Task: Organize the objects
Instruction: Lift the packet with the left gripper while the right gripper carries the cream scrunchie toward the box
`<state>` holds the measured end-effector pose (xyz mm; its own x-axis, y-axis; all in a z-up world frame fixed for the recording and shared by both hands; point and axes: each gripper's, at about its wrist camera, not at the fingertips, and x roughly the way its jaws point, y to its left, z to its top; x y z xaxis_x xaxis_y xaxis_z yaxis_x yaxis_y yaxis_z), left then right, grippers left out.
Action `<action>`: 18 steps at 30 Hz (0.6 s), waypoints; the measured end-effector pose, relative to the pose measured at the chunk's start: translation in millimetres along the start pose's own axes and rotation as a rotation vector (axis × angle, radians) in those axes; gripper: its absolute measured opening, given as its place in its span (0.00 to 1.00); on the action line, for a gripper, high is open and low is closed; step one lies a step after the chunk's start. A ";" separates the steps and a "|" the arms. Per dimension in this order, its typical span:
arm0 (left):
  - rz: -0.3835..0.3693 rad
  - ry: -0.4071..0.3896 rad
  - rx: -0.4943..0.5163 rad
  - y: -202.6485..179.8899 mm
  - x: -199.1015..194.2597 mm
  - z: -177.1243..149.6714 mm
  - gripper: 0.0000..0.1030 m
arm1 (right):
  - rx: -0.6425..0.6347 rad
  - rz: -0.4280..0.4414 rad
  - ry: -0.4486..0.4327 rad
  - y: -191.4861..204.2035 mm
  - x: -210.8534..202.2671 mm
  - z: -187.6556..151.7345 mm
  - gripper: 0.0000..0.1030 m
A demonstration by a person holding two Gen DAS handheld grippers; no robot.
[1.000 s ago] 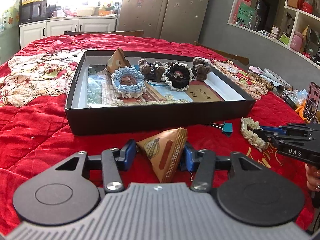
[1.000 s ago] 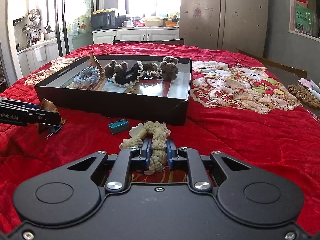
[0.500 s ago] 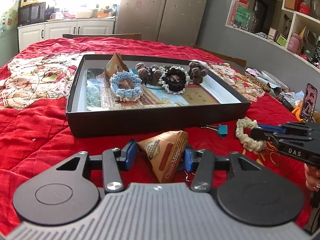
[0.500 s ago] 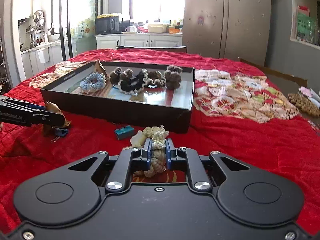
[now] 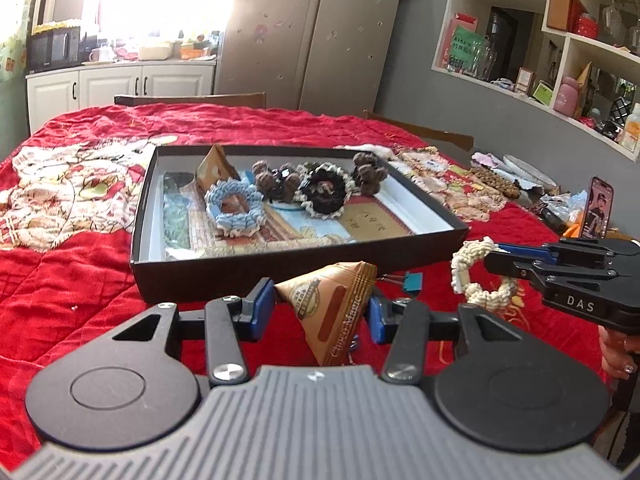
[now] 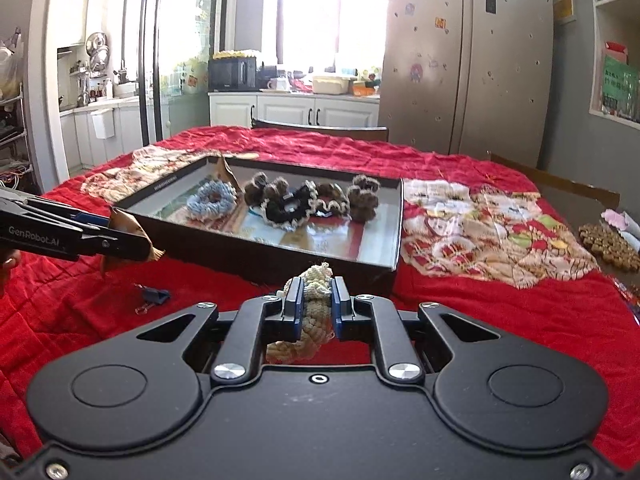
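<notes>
My left gripper (image 5: 320,312) is shut on a brown pyramid-shaped snack packet (image 5: 334,306), held just above the red cloth in front of the black tray (image 5: 256,270). My right gripper (image 6: 316,304) is shut on a cream crocheted scrunchie (image 6: 314,316), lifted off the cloth near the tray's front right corner (image 6: 394,264). The right gripper (image 5: 500,258) shows at the right of the left wrist view with that scrunchie (image 5: 474,276) hanging from it. The left gripper (image 6: 132,240) with the packet (image 6: 124,224) shows at the left of the right wrist view.
In the tray lie a blue scrunchie (image 5: 234,208), a black scrunchie (image 5: 324,192), brown furry hair ties (image 5: 368,172) and another brown packet (image 5: 214,168). A blue binder clip (image 5: 410,282) lies on the red cloth. A phone (image 5: 598,208) stands at the right.
Both grippers have risen with their loads; the packet and the cream scrunchie have come off the cloth. The tray sits lower in both views than before.
</notes>
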<state>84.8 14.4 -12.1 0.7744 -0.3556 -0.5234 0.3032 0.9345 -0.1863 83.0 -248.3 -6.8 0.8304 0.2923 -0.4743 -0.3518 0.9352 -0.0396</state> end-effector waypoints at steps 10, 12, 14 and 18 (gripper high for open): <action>-0.006 -0.046 0.008 -3.0 -12.3 12.6 0.49 | -0.031 0.030 -0.054 10.0 -10.8 19.3 0.13; -0.002 -0.057 0.009 -2.5 -13.7 16.2 0.49 | -0.035 0.032 -0.063 11.8 -10.1 23.3 0.13; 0.005 -0.068 0.010 -1.7 -14.4 18.8 0.49 | -0.037 0.033 -0.070 12.7 -8.3 27.0 0.13; 0.018 -0.089 0.005 2.3 -15.5 25.0 0.49 | -0.033 0.035 -0.086 13.8 -3.7 35.4 0.13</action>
<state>87.3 21.7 16.3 0.8259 -0.3385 -0.4509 0.2913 0.9409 -0.1727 90.4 -229.4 25.5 0.8511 0.3419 -0.3985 -0.3941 0.9175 -0.0545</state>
